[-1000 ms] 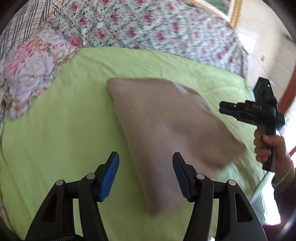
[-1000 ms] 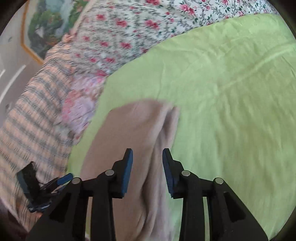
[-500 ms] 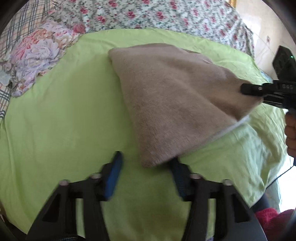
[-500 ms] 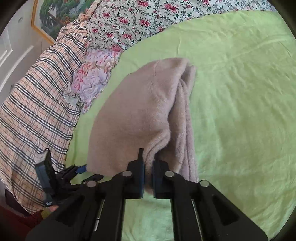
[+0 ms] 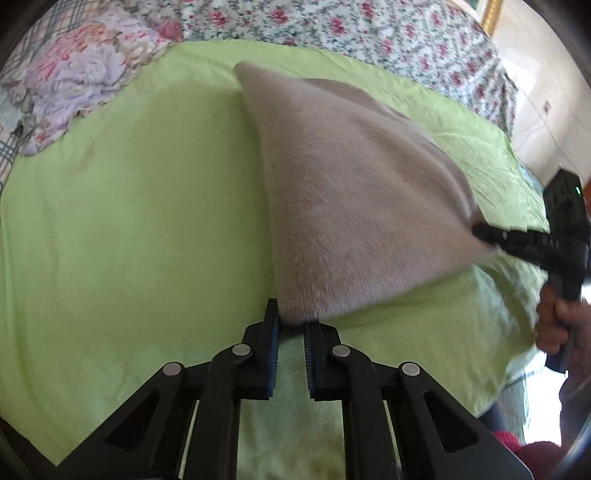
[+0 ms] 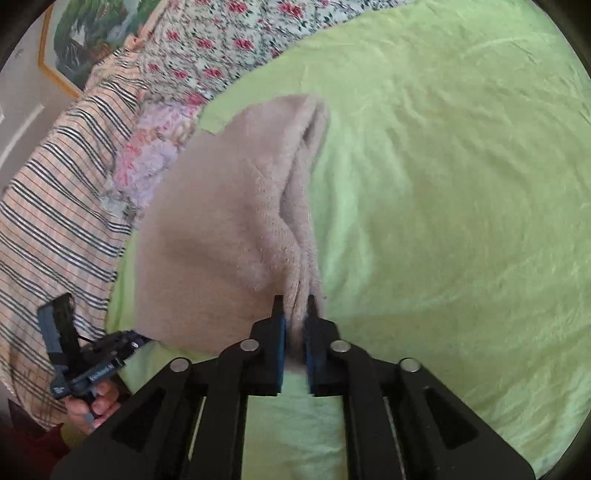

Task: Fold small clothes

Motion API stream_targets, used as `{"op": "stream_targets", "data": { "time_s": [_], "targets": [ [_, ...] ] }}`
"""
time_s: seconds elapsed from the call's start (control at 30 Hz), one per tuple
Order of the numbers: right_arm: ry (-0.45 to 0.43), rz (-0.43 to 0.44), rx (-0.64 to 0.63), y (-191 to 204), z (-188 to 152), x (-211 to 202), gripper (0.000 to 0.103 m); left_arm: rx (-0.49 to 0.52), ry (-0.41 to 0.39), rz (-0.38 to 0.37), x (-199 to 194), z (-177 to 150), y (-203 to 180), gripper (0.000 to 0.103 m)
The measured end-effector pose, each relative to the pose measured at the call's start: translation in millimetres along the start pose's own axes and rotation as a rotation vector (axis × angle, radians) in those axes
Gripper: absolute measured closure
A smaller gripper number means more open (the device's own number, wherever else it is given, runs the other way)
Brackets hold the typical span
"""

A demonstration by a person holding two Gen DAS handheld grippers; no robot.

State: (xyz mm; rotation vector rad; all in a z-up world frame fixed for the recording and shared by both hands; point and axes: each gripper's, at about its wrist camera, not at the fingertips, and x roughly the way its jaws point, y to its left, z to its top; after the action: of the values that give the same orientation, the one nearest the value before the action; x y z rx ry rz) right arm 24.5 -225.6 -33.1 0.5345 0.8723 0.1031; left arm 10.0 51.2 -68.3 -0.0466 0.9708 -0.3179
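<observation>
A beige fleecy garment point(image 5: 351, 206) lies folded on the green bed sheet point(image 5: 129, 221). My left gripper point(image 5: 291, 314) has the garment's near corner between its blue pads, its jaws closing on it. In the same view my right gripper point(image 5: 480, 230) pinches the far right corner and lifts it a little off the sheet. In the right wrist view the garment point(image 6: 221, 229) runs away from my right gripper point(image 6: 295, 302). A bunched edge is pressed between its pads while its jaws are easing open slightly. My left gripper point(image 6: 136, 338) shows at the lower left there.
A floral quilt point(image 5: 332, 26) and a purple flowered pillow point(image 5: 74, 74) lie at the head of the bed. A striped blanket point(image 6: 55, 206) lies at the left. A person's hand point(image 5: 554, 325) holds the right tool. Bare green sheet point(image 6: 443, 184) spreads to the right.
My left gripper came down to the garment's near corner and closed on it. My right gripper closed on the opposite corner and raised it, so the cloth now spans between the two.
</observation>
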Motion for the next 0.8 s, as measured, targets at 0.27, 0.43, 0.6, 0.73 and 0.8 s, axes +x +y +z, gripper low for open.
{"op": "stream_targets", "data": {
  "time_s": [0.27,0.43,0.6,0.73,0.8],
  "targets": [
    [-0.079,0.062,0.0,6,50,-9,0.081,0.089,-0.119,-0.155,-54,26,-5,0.085],
    [-0.025,0.095,0.088,-6,89,45,0.081,0.1,-0.13,-0.191,-29,58,-17,0.08],
    [-0.026,0.128,0.086,-4,101,58,0.096,0.104,-0.053,-0.216,6,59,-15,0.08],
    [-0.104,0.122,0.025,7,105,32,0.096,0.116,-0.009,-0.205,22,50,-17,0.081],
    [-0.074,0.057,0.025,-1,100,43,0.096,0.113,0.006,-0.207,28,46,-18,0.081]
  ]
}}
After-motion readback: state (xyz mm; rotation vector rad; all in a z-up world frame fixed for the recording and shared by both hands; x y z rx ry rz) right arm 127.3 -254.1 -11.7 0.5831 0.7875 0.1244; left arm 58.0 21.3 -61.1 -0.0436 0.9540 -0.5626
